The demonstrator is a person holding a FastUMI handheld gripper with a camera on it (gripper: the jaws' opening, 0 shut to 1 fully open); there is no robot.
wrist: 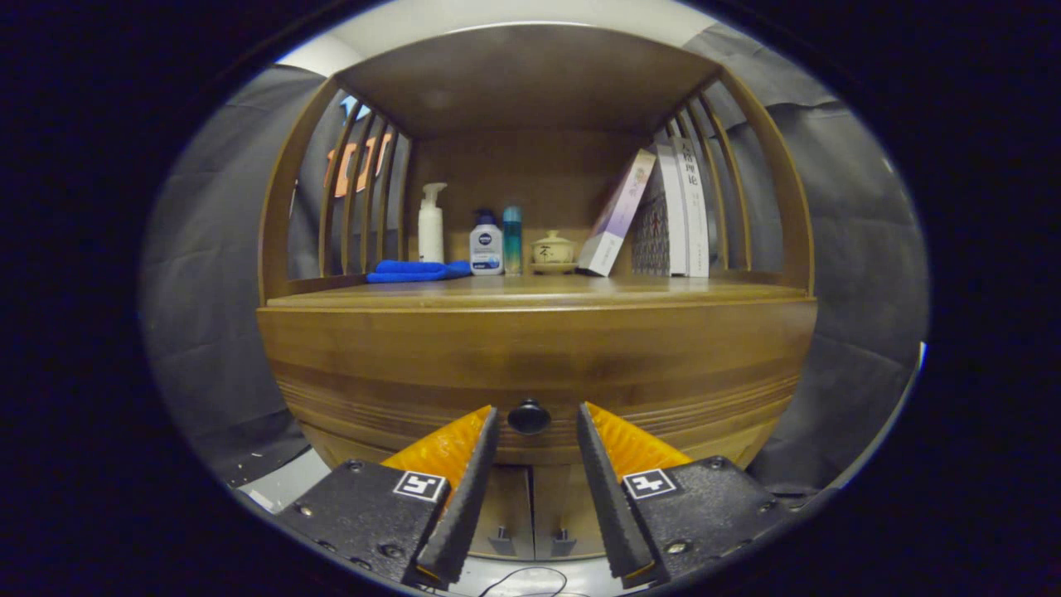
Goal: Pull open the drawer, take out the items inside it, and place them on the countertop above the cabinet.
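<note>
The jaws (536, 414) stand wide apart and empty, one on each side of the knob (529, 417) on the shut drawer (539, 365). Best to close squarely on the knob, then pull straight back, level, away from the drawer front.

pretty dim overall, warm indoor light. brightest patch is the pale ceiling (497, 16) at the top of the frame, so light seems to come from above. the underside of the cabinet's top shelf (530, 79) sits in shadow, and the back panel behind the bottles is murky. the countertop (530, 292) catches a soft sheen, no harsh glare. heavy fisheye bend: the drawer front (530, 356) bulges outward and the side slats curve hard toward the left and right of the frame. centre is fairly sharp, the edges go soft, with a faint blue fringe at the lower right.
</note>
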